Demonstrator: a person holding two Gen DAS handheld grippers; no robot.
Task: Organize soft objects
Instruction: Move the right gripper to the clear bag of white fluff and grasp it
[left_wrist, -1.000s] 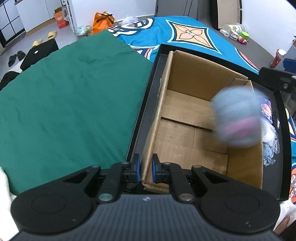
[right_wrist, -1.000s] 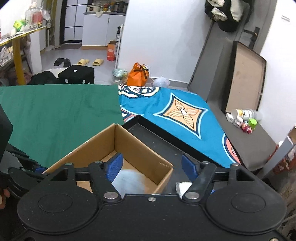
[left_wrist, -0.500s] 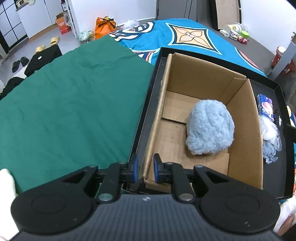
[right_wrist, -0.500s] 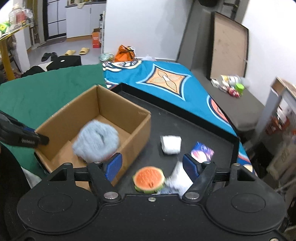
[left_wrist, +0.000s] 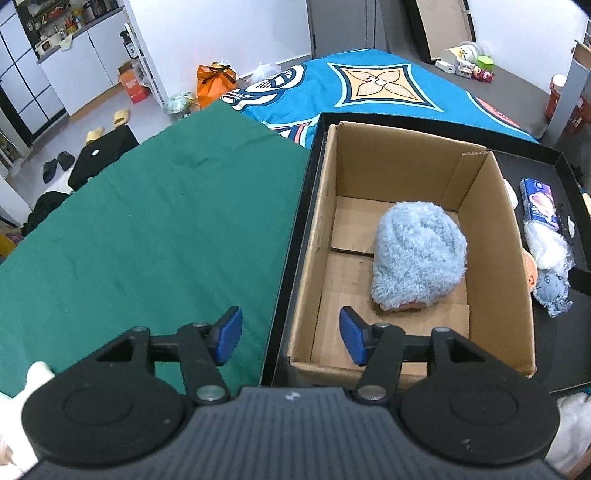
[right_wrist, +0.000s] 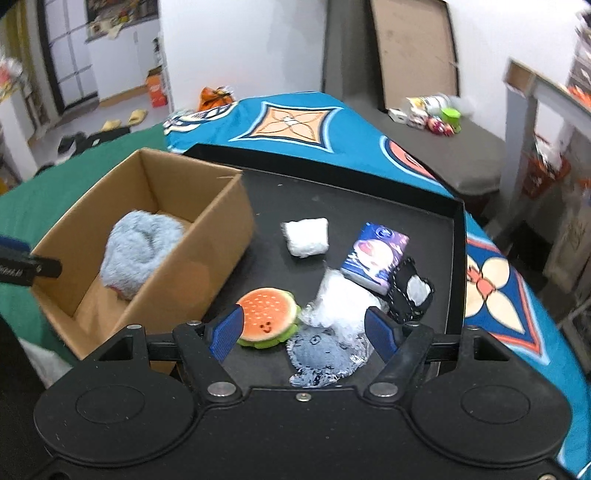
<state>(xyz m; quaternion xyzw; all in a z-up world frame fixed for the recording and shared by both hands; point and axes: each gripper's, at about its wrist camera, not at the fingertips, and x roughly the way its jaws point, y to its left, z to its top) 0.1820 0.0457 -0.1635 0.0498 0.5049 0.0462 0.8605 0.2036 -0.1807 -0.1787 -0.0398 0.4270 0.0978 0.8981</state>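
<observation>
box (left_wrist: 406, 158): matt cardboard | blue plush (left_wrist: 419, 254): fuzzy cloth | tray (right_wrist: 332, 192): matt black

Pale blue fluffy toy (left_wrist: 419, 258) in a brown cardboard box (left_wrist: 395, 155), orange-and-green burger plush (right_wrist: 267, 321) (smiling face), black tray (right_wrist: 458, 266), green cloth (left_wrist: 147, 236)

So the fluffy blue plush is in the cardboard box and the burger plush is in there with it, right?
Not quite. The fluffy blue plush is in the cardboard box, but the burger plush lies outside it on the black tray, as the right wrist view shows.
</observation>
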